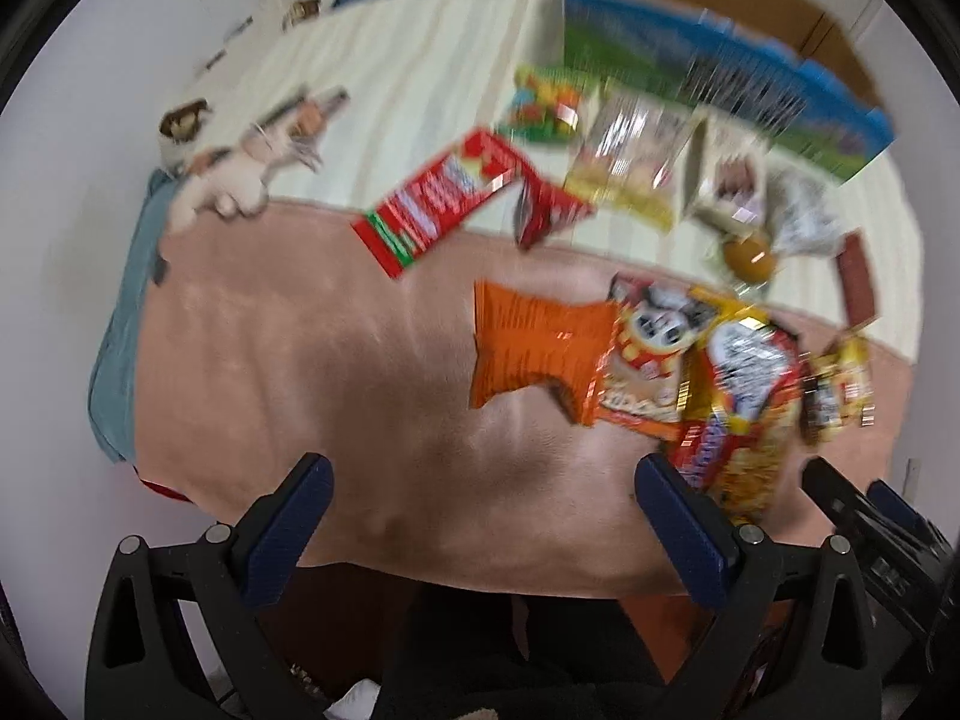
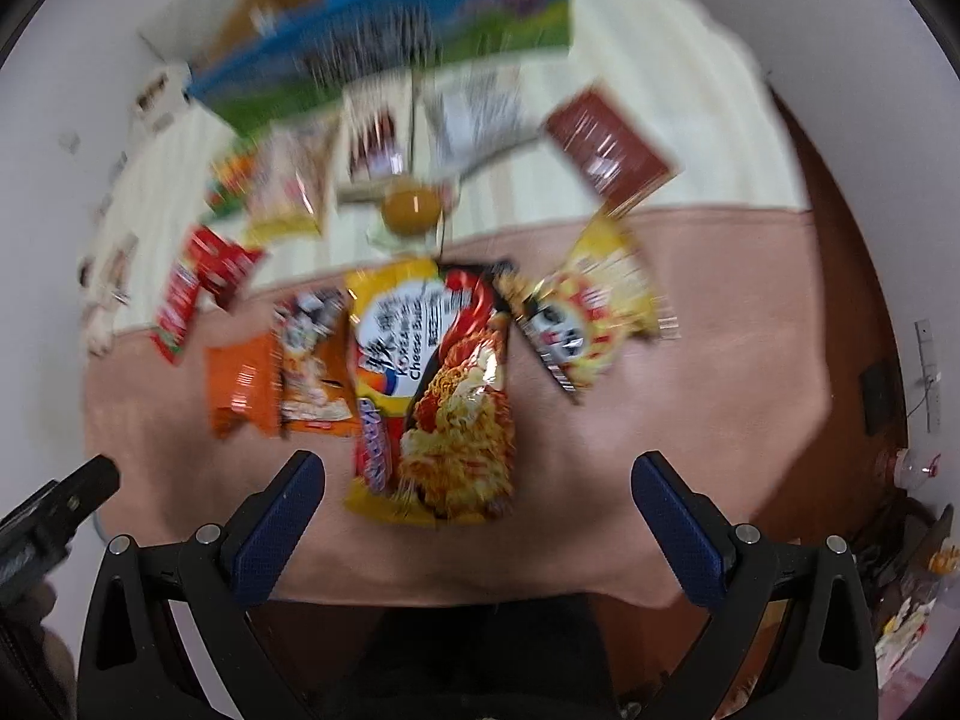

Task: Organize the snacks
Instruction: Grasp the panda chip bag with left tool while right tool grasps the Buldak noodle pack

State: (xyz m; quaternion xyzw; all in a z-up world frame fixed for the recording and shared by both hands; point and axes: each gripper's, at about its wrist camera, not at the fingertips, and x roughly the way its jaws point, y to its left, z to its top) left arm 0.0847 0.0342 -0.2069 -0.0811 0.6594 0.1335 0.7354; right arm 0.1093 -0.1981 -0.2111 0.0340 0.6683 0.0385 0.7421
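Yellow-and-red glossy noodle packet (image 2: 435, 396) lies flat on the pink blanket (image 2: 690, 360) at twelve o'clock of the right gripper (image 2: 477, 498), both it and the left gripper (image 1: 483, 501) wide open, empty — best pinch one crinkled edge.

Motion blur smeared both views. The print on the tall blue-and-green cardboard box (image 1: 720, 72) was streaked past reading, and the pale clear-fronted packets (image 2: 384, 138) beneath it were too smeared to identify. The orange crinkled foil bag (image 1: 528, 348) was partly covered by a panda-printed orange packet (image 1: 648, 354). The dark brown flat packet (image 1: 855, 282) showed only as a narrow strip. The round amber-brown object (image 2: 413, 207) could not be identified.
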